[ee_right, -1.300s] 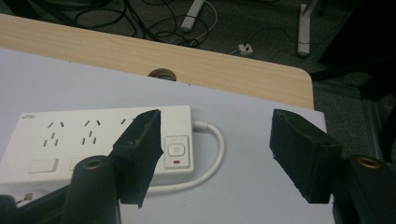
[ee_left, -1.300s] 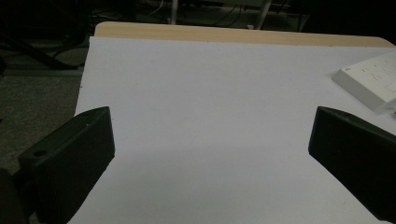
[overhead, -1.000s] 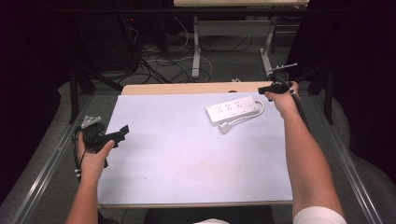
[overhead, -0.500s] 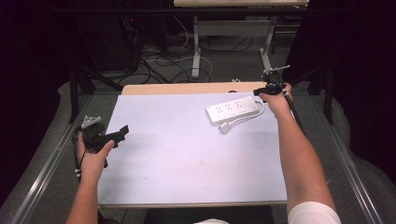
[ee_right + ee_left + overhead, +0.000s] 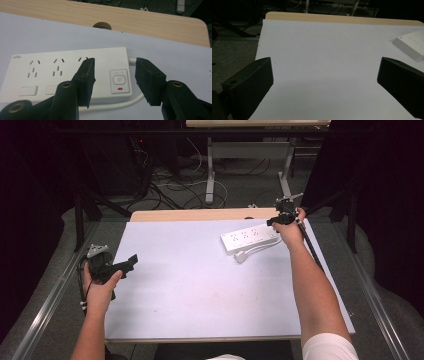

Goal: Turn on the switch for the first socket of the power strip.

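Note:
A white power strip [image 5: 248, 238] lies at the far right of the white table top, with its cord and plug [image 5: 241, 256] curled in front of it. My right gripper [image 5: 275, 221] hovers over the strip's right end, open. In the right gripper view its jaws straddle the strip's power button [image 5: 119, 80], just above the strip [image 5: 62, 72]. My left gripper [image 5: 131, 262] is held at the table's left edge, open, with nothing between its jaws. The left gripper view shows the strip's corner [image 5: 410, 43] far to the right.
A wooden strip of table [image 5: 200, 214] with a cable hole [image 5: 101, 25] runs along the far edge. Beyond it, cables and desk legs [image 5: 210, 175] lie on the floor. A metal rail [image 5: 45, 305] runs along the left side.
My right gripper has moved left and slightly toward the far edge, coming over the power strip's right end. The left gripper has stayed in place.

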The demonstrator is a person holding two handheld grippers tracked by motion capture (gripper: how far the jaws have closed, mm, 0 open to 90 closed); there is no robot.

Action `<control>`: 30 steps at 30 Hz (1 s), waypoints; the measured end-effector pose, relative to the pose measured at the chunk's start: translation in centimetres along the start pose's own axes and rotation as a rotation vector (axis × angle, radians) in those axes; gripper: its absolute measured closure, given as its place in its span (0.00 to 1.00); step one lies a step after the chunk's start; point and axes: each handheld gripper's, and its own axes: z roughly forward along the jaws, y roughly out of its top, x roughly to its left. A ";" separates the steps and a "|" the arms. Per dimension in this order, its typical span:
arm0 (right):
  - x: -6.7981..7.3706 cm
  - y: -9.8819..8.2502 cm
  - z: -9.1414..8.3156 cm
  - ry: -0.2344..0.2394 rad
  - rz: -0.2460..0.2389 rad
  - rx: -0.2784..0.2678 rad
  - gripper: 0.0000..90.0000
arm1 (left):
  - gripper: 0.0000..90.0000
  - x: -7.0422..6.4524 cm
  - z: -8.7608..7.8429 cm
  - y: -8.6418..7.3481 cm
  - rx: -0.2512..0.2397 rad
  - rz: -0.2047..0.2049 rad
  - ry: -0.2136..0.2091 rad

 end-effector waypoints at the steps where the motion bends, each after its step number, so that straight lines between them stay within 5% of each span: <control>1: 0.1 0.0 0.1 0.007 0.014 0.001 0.56 | 0.00 0.0 0.0 0.0 -0.001 -0.001 -0.001; 15: 1.0 -0.6 1.5 0.016 0.030 0.041 0.61 | 0.00 0.2 0.0 0.0 -0.001 -0.003 -0.002; 30: 2.2 -1.2 2.8 0.036 -0.004 0.062 0.86 | 0.00 0.1 0.1 0.0 0.003 -0.004 -0.009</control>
